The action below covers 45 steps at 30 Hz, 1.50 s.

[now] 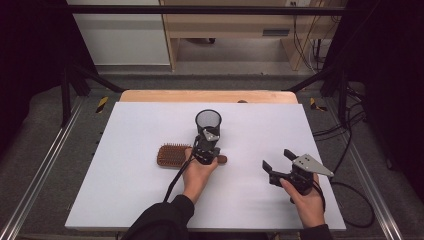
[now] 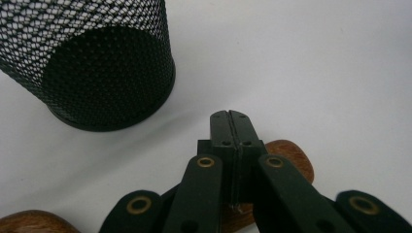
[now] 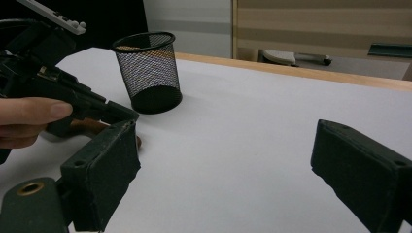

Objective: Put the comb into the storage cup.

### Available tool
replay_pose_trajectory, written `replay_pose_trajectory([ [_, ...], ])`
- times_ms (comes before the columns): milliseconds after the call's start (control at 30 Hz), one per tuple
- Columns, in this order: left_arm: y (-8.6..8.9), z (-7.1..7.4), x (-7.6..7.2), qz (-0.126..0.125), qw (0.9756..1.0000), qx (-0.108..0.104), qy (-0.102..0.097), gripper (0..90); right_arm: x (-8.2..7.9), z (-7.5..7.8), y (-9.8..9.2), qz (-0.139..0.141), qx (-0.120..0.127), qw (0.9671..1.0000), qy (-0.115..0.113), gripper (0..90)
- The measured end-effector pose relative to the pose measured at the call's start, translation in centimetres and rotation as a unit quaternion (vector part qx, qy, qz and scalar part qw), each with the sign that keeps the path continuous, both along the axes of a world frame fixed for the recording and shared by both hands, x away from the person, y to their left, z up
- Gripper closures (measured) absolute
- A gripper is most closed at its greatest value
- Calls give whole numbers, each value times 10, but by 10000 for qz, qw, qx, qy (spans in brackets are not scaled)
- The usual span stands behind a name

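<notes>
Hairbrush [image 1: 172, 155] lies flat on the white table [image 1: 125, 190], a little left of centre, bristles up, with its wooden handle [image 2: 291, 158] pointing right. Your left gripper [image 1: 204, 150] sits over that handle; in the left gripper view the two jaws are pressed together with no gap, and the rounded brown handle end shows just beneath and behind them. Whether the tips actually touch the wood, you cannot tell from these pictures. The black mesh cup [image 1: 208, 122] stands upright just beyond the brush handle, near the left gripper but apart from it. Your right gripper [image 1: 280, 161] hovers well off to the right above bare table, its jaws spread wide with nothing between them, pointing left toward the brush and cup.
</notes>
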<state>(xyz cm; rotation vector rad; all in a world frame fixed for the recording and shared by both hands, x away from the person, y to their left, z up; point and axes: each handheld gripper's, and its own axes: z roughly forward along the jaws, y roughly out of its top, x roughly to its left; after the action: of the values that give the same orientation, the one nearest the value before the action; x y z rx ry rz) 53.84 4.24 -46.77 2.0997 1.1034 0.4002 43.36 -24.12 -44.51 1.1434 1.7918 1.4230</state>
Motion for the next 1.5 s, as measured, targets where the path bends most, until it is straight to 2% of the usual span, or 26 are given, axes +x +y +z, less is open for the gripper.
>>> replay_pose_trajectory([
  [167,-1,0,-5,-163,9996,220,-6,900,0,0,0,-1,8,10000,9,101],
  [433,9,1,-19,-313,9993,179,57,900,0,-1,1,40,-51,10000,17,100],
  [500,13,2,-23,-355,9992,121,121,900,0,-1,1,35,-51,10000,23,100],
  [567,16,2,-26,-406,9989,151,151,900,1,-1,1,29,-53,10000,39,101],
  [667,21,3,-30,-393,9991,76,155,900,1,-1,3,24,-68,10000,36,101],
  [833,28,2,-34,-414,9988,134,216,900,1,-1,3,3,-59,10000,57,101],
  [933,31,2,-38,-445,9987,-29,251,900,1,-1,3,15,-84,10000,49,101],
  [1000,32,3,-41,-487,9987,-52,156,900,1,-2,3,17,-94,9999,48,100],
  [1100,40,9,-47,-531,9982,-30,-277,900,3,-1,3,-26,-65,10000,45,97],
  [1200,56,17,-56,-466,9970,-191,-593,900,3,-2,7,14,-123,9999,70,95],
  [1267,71,22,-63,-384,9956,-248,-818,900,3,-3,10,109,-229,9994,254,94],
  [1300,80,24,-67,-356,9949,-263,-909,900,4,-4,12,132,-352,9989,277,94],
  [1400,111,30,-80,-165,9920,-307,-1211,900,3,-5,13,120,-375,9988,280,94],
  [1467,136,32,-88,12,9895,-483,-1359,900,2,-4,13,102,-370,9989,280,94],
  [1500,149,33,-93,110,9872,-622,-1466,900,2,-4,13,69,-374,9989,273,94],
])
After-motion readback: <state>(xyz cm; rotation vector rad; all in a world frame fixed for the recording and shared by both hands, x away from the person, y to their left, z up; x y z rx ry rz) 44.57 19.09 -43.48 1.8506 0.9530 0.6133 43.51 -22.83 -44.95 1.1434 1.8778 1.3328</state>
